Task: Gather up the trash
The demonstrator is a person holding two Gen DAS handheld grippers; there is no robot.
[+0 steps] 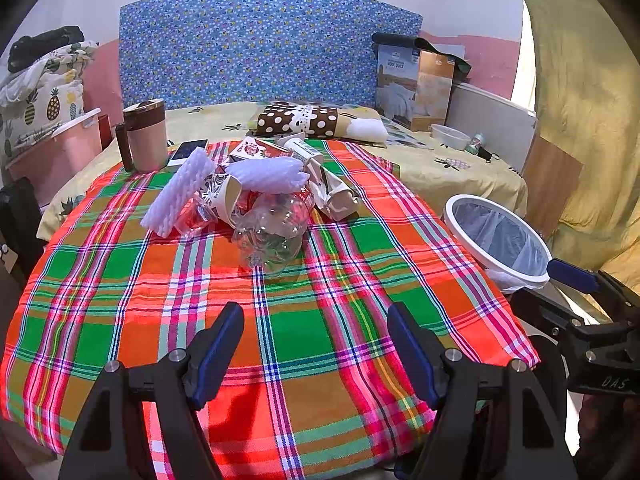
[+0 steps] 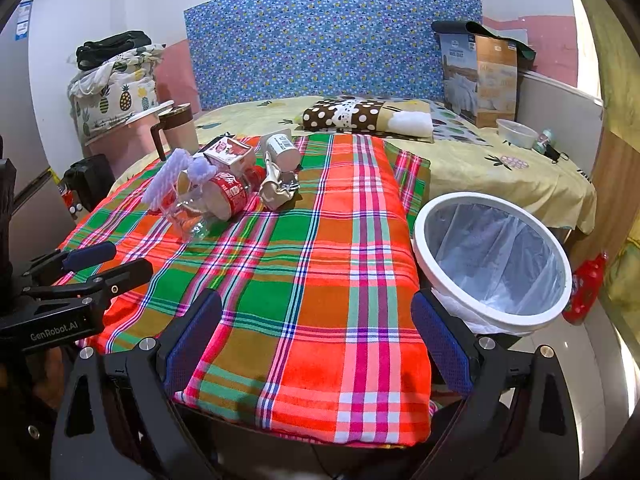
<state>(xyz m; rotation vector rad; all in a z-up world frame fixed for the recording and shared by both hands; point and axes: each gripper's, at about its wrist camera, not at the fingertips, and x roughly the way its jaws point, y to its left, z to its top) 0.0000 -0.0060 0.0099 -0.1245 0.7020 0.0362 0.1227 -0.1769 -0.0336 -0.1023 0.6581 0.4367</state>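
Left wrist view: I am holding my left gripper (image 1: 316, 344) wide and empty, my right gripper (image 2: 316, 332) likewise, facing the trash pile (image 1: 256, 196) mid-bench, bin (image 2: 492, 256) waiting alongside for drops.

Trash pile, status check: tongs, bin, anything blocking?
Left tongs open, empty. Right tongs open, empty. Trash pile untouched mid-cloth; lined bin empty beside table. Mug and phone behind pile, path clear.
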